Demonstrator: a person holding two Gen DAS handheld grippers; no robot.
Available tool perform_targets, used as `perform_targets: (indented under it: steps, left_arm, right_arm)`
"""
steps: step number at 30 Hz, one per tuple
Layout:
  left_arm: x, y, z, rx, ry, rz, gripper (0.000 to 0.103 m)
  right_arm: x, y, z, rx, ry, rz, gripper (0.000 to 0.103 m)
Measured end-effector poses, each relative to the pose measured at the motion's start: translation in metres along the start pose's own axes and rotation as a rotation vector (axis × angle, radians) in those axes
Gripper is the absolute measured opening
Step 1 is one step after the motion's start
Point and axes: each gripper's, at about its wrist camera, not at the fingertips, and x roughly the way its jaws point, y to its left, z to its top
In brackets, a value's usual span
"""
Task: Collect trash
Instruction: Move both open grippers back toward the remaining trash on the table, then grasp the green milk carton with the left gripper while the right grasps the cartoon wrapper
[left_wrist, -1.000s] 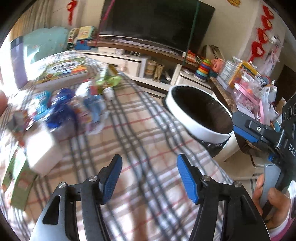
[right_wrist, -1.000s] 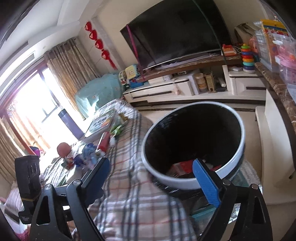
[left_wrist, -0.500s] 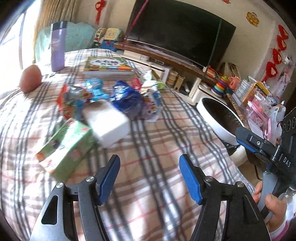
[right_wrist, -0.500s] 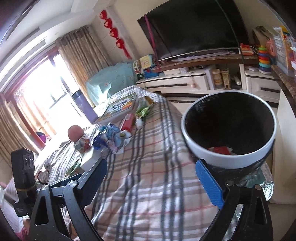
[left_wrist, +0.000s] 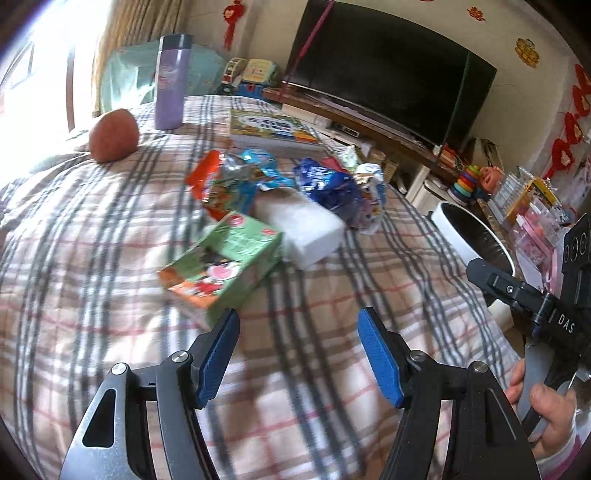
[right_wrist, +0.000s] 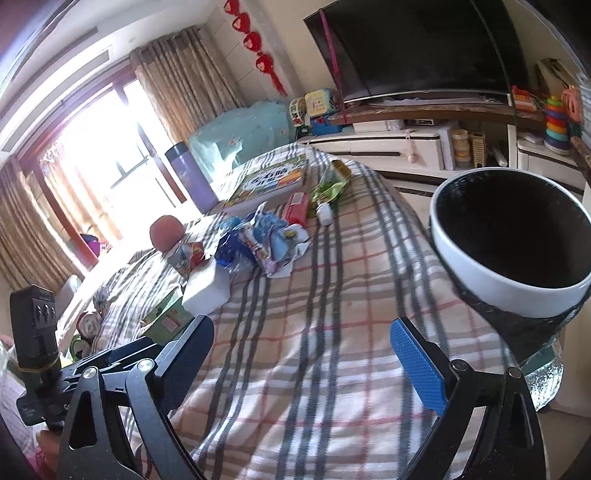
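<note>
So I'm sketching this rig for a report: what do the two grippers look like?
Both match: the left gripper and the right gripper have black angular arms with silver bolts and blue ribbed pads. The right one's black body reads "DAS"; a pink cuff shows below it.

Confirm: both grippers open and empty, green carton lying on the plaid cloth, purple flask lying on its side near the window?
One error: the purple flask stands upright, as the left wrist view shows. The rest holds: left gripper and right gripper are open and empty, and the green carton lies on the plaid cloth.

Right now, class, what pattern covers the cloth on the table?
Plaid cloth: grey and red stripes on cream; left wrist view.
</note>
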Motion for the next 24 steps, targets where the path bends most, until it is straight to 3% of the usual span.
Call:
perform_targets:
  steps: [12,24]
  left_arm:
    - [-0.006,0.031,0.002,-0.041,-0.006,0.053,0.066]
    - [0.025,0.045,0.022,-0.019,0.058,0.087,0.07]
  right_arm:
    - [0.02,0.017,-0.001,-0.045,0.038,0.015,0.097]
    - [0.049,0.023,0.019,-0.078,0.059,0.013,0.097]
